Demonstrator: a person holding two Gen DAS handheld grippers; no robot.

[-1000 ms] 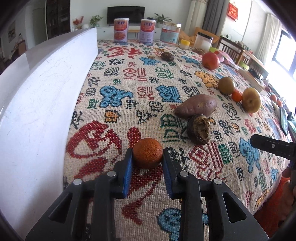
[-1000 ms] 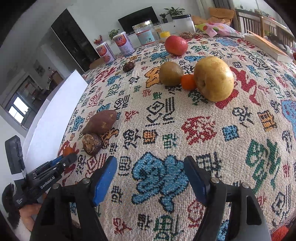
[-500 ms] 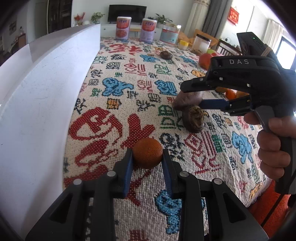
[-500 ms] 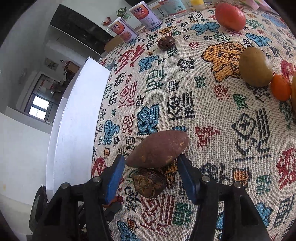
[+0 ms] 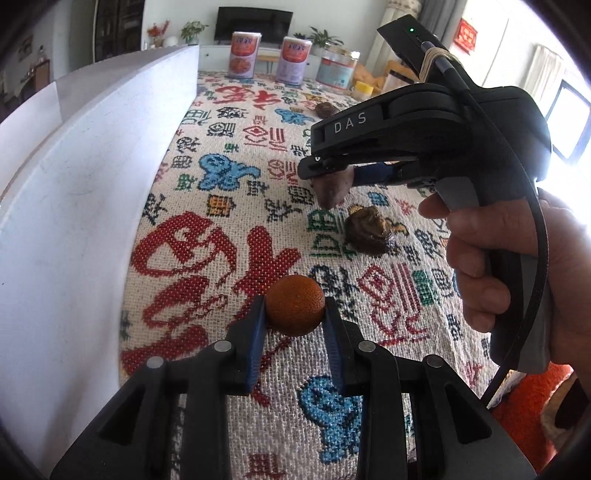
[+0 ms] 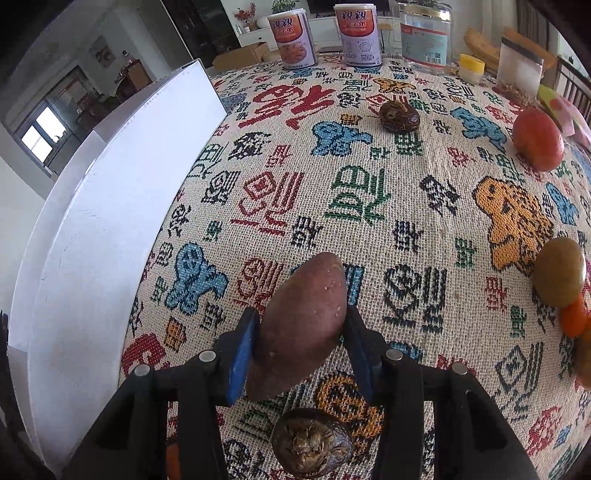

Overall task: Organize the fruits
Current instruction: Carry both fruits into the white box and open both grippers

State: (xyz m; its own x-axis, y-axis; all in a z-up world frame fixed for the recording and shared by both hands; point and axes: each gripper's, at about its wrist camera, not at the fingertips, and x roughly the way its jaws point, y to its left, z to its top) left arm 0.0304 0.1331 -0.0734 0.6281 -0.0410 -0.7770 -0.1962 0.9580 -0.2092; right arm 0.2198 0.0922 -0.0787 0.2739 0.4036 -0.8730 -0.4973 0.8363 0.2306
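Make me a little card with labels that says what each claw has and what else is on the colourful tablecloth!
left claw: shut on the small round orange fruit
right claw: jaws just closed in, now shut on the long reddish-brown sweet potato
below the sweet potato: dark brown wrinkled lump on the patterned woven tablecloth
far end: two printed tins, clear jar
right side: red round fruit, olive-brown fruit
left side: white board
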